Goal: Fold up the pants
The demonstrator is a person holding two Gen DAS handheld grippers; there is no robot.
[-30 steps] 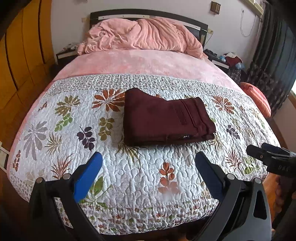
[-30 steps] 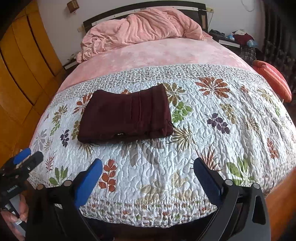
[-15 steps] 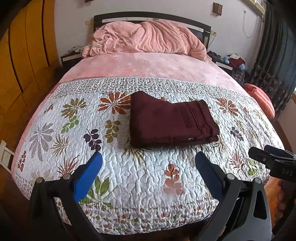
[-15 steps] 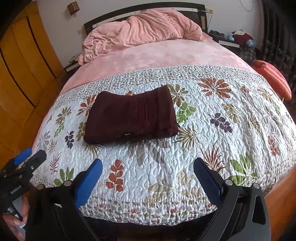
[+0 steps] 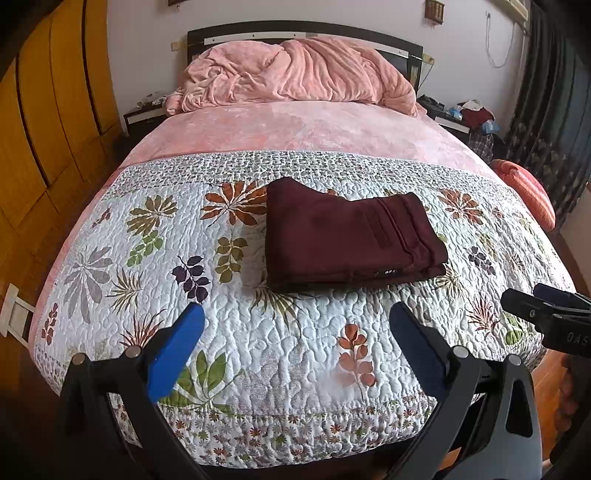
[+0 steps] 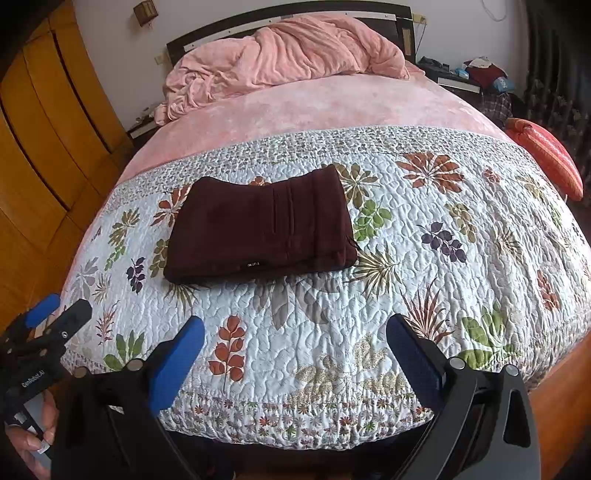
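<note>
Nearest the cameras, the left gripper (image 5: pixel 295 332) and the right gripper (image 6: pixel 293 339) each show blue-padded black fingers spread wide with nothing between them, hovering off the foot of the bed, clear of the cloth. Below and just ahead of both sets of jaws lies the white quilted bedspread with leaf and flower prints (image 5: pixel 258 354), a flat, soft surface suited to folding on. Farther ahead, beyond the fingertips and well apart from them, the dark maroon folded pants (image 5: pixel 351 240) rest on that quilt as a compact, squared stack, which suggests the folding is complete and the grippers are held away so as not to disturb it. Farthest from the jaws, a crumpled pink blanket (image 5: pixel 295 74) is heaped against the dark headboard (image 5: pixel 303 29), out of the working area.
</note>
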